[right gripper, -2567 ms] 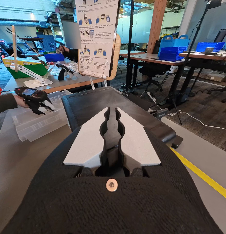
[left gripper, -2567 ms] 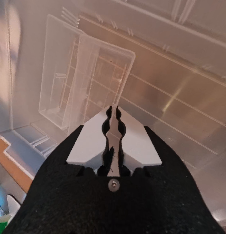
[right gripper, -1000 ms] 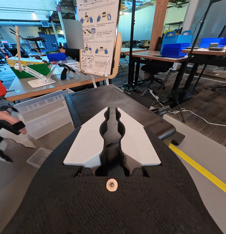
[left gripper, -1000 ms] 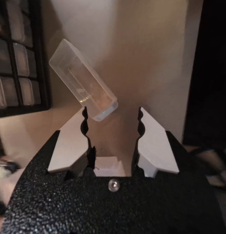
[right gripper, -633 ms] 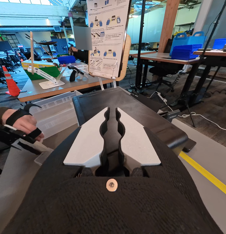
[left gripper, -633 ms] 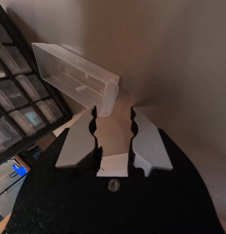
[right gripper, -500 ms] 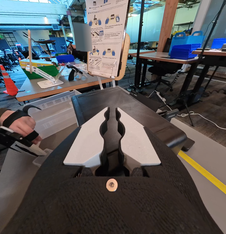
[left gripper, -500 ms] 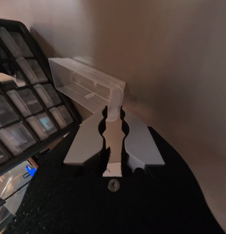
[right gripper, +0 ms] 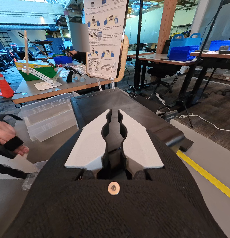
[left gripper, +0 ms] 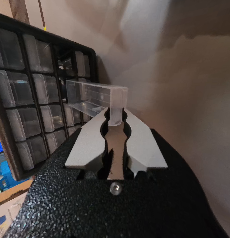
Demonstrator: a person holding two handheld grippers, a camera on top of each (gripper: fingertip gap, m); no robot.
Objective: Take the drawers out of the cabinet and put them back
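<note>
In the left wrist view my left gripper (left gripper: 115,113) is shut on the front handle of a small clear drawer (left gripper: 91,96). The drawer is held level, with its far end pointing at the front of the black cabinet (left gripper: 38,95). The cabinet holds several clear drawers, and a dark empty slot (left gripper: 64,64) shows near its upper right. In the right wrist view my right gripper (right gripper: 114,111) is shut and empty above the cabinet's black top (right gripper: 111,101). The left gripper (right gripper: 15,167), held by a hand (right gripper: 4,132), shows at the left edge with the drawer (right gripper: 28,180) partly hidden.
A large clear plastic bin (right gripper: 47,115) lies on the grey table left of the cabinet. An instruction sheet on a stand (right gripper: 105,38) rises behind the cabinet. A yellow tape line (right gripper: 208,176) runs along the table's right side. Other work tables stand beyond.
My left gripper was open beside the drawer on the table; it has closed on the drawer's handle and swung it up level toward the cabinet front. The right gripper has hardly moved.
</note>
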